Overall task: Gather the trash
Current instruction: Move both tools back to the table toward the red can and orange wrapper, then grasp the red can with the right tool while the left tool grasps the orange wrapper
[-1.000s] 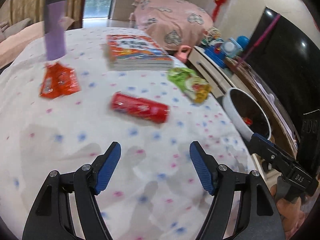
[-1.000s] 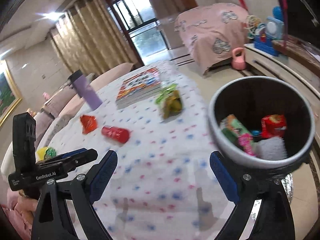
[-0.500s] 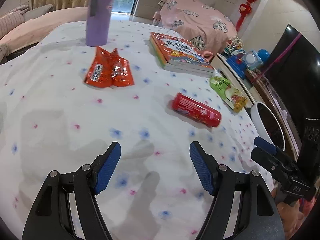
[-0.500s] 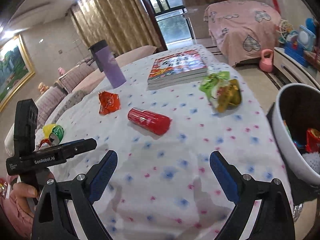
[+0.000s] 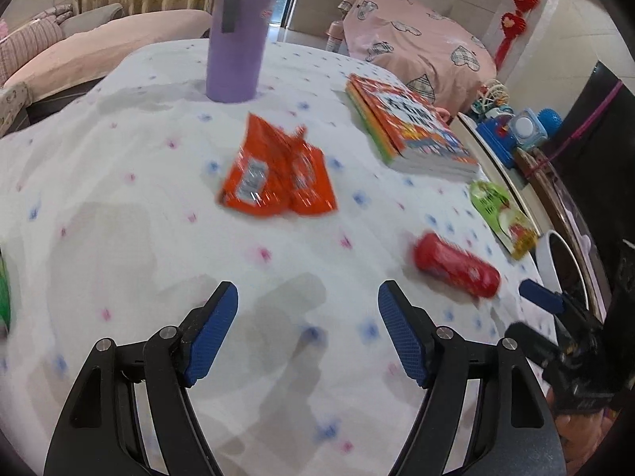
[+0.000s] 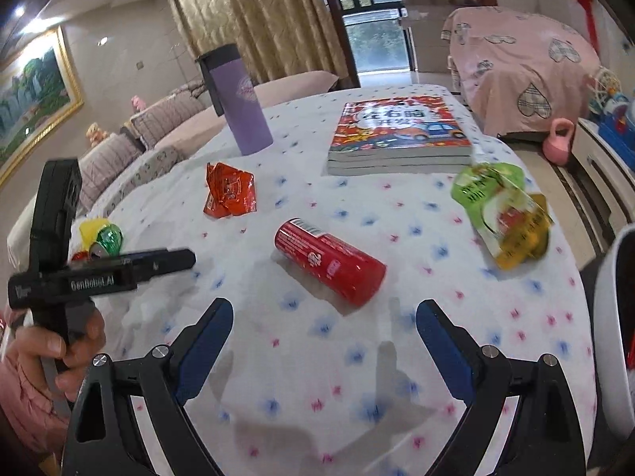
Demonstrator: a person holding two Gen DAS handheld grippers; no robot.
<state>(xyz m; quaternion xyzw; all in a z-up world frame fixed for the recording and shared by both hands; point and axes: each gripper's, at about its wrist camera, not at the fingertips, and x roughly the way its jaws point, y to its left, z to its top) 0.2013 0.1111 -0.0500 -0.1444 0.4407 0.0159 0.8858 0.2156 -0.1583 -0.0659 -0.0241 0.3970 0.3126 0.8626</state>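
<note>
An orange snack wrapper (image 5: 278, 174) lies ahead of my open, empty left gripper (image 5: 307, 317); it also shows in the right wrist view (image 6: 230, 190). A red can (image 6: 329, 265) lies on its side just ahead of my open, empty right gripper (image 6: 323, 327); it also shows in the left wrist view (image 5: 456, 269). A green and yellow wrapper (image 6: 500, 214) lies near the table's right edge. Small green and yellow wrappers (image 6: 101, 236) lie at the far left. The white trash bin (image 6: 613, 325) stands beside the table at right.
A purple tumbler (image 5: 236, 31) stands at the back of the dotted tablecloth (image 5: 119, 218). A stack of books (image 6: 397, 135) lies at the back right. A sofa (image 6: 158, 123) runs along the left. A pink-covered bed (image 6: 524, 67) stands beyond the table.
Both grippers have swung left, away from the bin and toward the table. The orange wrapper now sits ahead of the left gripper, the red can ahead of the right.
</note>
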